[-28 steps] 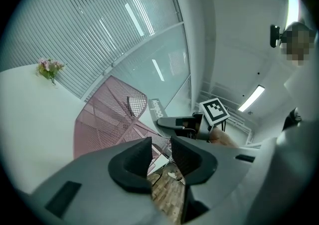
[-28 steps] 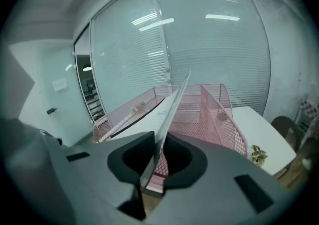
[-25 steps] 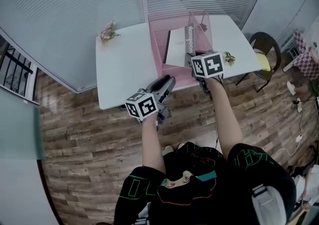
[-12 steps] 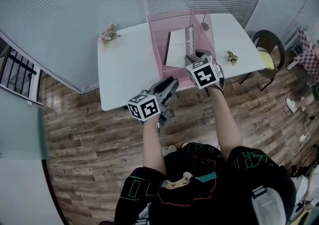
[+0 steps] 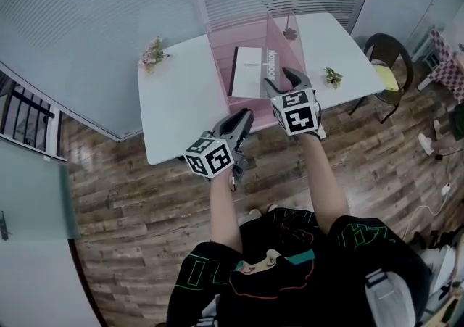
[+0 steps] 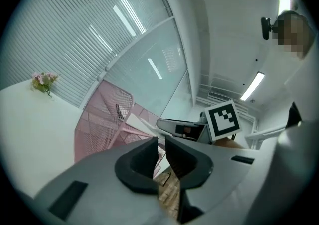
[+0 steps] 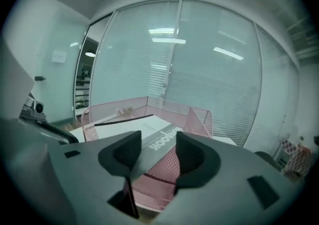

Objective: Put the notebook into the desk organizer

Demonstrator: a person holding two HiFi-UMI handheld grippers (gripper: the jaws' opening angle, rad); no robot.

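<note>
The pink mesh desk organizer stands on the white table. A white notebook with a grey spine leans inside it. My right gripper sits just in front of the notebook's near end. Its jaws are opening, and the notebook lies beyond the pads, free of them. My left gripper hovers at the table's front edge, left of the right one. Its jaws are closing to a narrow gap with nothing between them. In the left gripper view the organizer and notebook lie ahead.
A small bunch of flowers sits at the table's back left, and a little plant at its right edge. A chair stands right of the table. A glass partition with blinds runs behind. The floor is wooden.
The right gripper's jaws have spread and let go of the notebook, which stays leaning in the organizer. The left gripper has held its place by the table edge.
</note>
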